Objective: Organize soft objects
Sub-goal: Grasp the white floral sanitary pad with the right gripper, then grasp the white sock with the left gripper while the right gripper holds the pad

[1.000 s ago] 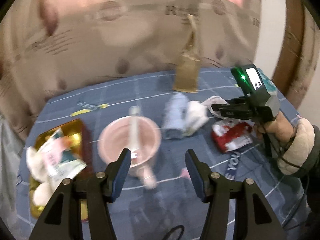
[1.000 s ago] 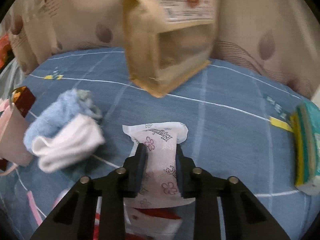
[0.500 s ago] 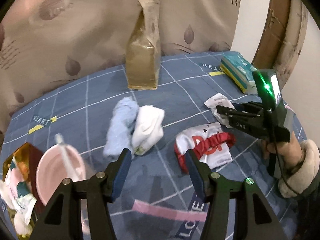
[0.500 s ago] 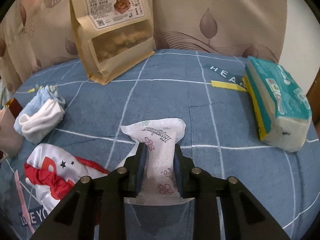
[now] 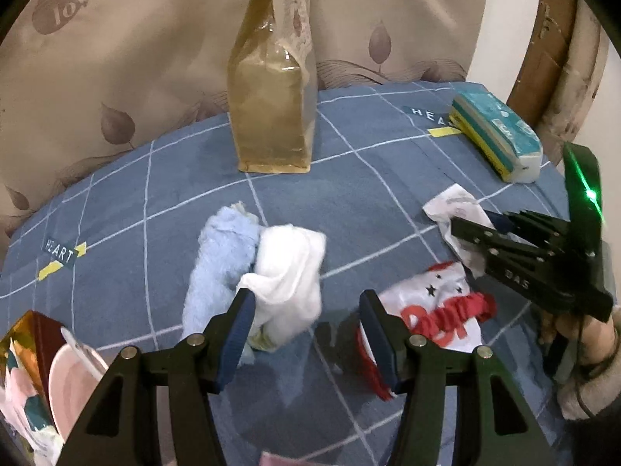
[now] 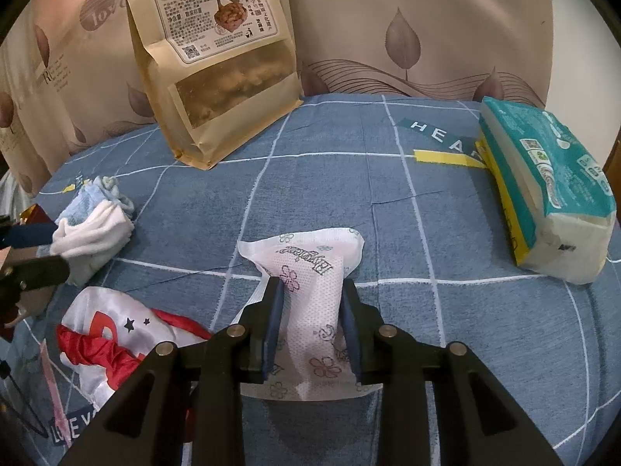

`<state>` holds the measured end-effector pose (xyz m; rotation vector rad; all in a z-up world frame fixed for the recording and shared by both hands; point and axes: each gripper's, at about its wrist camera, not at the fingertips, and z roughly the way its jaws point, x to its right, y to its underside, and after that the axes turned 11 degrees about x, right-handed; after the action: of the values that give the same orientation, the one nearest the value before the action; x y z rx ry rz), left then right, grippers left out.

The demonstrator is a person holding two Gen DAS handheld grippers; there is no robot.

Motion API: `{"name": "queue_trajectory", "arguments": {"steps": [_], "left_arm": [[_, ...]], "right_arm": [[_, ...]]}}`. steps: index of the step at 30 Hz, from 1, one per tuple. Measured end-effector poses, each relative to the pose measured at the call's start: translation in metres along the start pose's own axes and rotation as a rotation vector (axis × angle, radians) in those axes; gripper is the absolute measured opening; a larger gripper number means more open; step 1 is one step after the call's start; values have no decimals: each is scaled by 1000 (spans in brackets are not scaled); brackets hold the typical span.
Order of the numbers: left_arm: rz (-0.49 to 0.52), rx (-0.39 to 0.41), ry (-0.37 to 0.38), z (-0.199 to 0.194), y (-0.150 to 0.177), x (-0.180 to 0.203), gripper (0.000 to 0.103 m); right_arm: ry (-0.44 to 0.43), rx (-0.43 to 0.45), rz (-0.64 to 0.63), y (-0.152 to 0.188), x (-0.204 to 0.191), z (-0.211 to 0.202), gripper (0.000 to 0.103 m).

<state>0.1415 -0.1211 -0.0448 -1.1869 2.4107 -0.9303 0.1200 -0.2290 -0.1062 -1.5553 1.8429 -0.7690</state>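
My left gripper (image 5: 306, 303) is open and hangs over the blue bedspread. Its left finger is in front of a white sock (image 5: 291, 268). Its right finger is over a red-and-white drawstring bag (image 5: 438, 310). A rolled light-blue sock (image 5: 217, 264) lies against the white one. My right gripper (image 6: 310, 291) has a white floral-print packet (image 6: 310, 268) between its pads. Its jaws are opening, and the pads still touch the packet, which rests on the spread. The left wrist view shows this gripper (image 5: 458, 225) at the right with the packet (image 5: 454, 202) at its tips.
A tall brown snack bag (image 6: 217, 77) stands at the back against the curtain. A teal tissue pack (image 6: 543, 186) lies at the right. A pink bowl (image 5: 73, 380) and a gold box (image 5: 23, 334) sit at the lower left. The bedspread (image 5: 368, 178) is checked.
My left gripper has swung from over the pink bowl to the socks and come lower, still open. The right gripper moved with the packet, then stayed; its jaws stand slightly wider.
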Motion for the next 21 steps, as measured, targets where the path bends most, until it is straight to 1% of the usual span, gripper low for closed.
{"name": "queue_trajectory", "arguments": {"steps": [4, 6, 8, 9, 14, 19, 20, 21], "left_arm": [[14, 3, -29, 1, -3, -2, 57], [15, 20, -11, -5, -4, -3, 57], [29, 21, -32, -6, -4, -3, 57], [31, 20, -30, -5, -4, -4, 57], [45, -30, -39, 12, 2, -2, 57], [44, -56, -49, 27, 6, -2, 57], [40, -63, -47, 29, 6, -3, 56], [34, -63, -45, 31, 7, -4, 40]], "right_arm": [[-6, -1, 7, 0, 1, 0, 29], [-9, -1, 11, 0, 1, 1, 29], [-11, -2, 12, 0, 1, 1, 29], [-10, -2, 12, 0, 1, 1, 29], [-11, -2, 12, 0, 1, 1, 29], [-11, -2, 13, 0, 1, 1, 29], [-11, -2, 13, 0, 1, 1, 29], [-11, -2, 13, 0, 1, 1, 29]]}}
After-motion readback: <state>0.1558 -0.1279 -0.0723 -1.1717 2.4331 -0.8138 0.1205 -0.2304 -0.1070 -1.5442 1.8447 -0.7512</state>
